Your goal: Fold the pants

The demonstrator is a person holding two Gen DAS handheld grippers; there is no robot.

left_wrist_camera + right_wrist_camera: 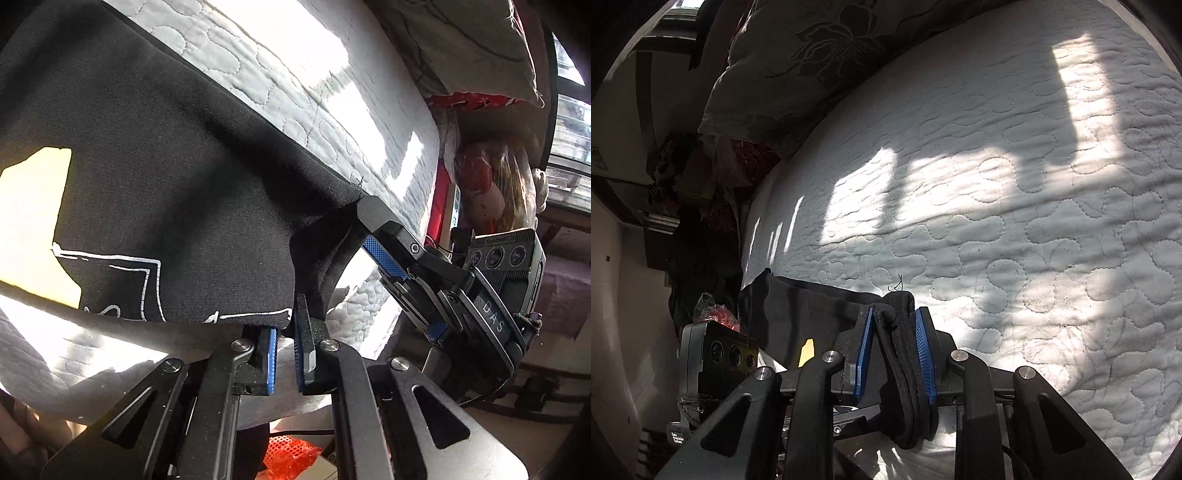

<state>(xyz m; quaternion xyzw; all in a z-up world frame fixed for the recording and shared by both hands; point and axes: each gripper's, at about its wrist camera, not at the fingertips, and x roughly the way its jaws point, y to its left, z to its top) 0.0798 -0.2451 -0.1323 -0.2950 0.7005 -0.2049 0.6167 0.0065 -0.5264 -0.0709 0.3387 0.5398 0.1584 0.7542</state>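
Pinching black knit pants (pixel 155 192) in both claws, left gripper (pixel 284 350) at lower centre, right gripper (pixel 895 354) clamping the bunched hem; lifted above white quilted mattress (pixel 1015 192). Keep edge taut, level.

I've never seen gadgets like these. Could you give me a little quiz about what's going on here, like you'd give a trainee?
1. True or false: the right gripper is empty.
2. What lies under the black pants with white line print? A) wooden table B) white quilted mattress C) carpet
3. Fill in: the ridged pads on its fingers are ____.
Key: 1 false, it clamps bunched pants fabric; 2 B; 3 blue.
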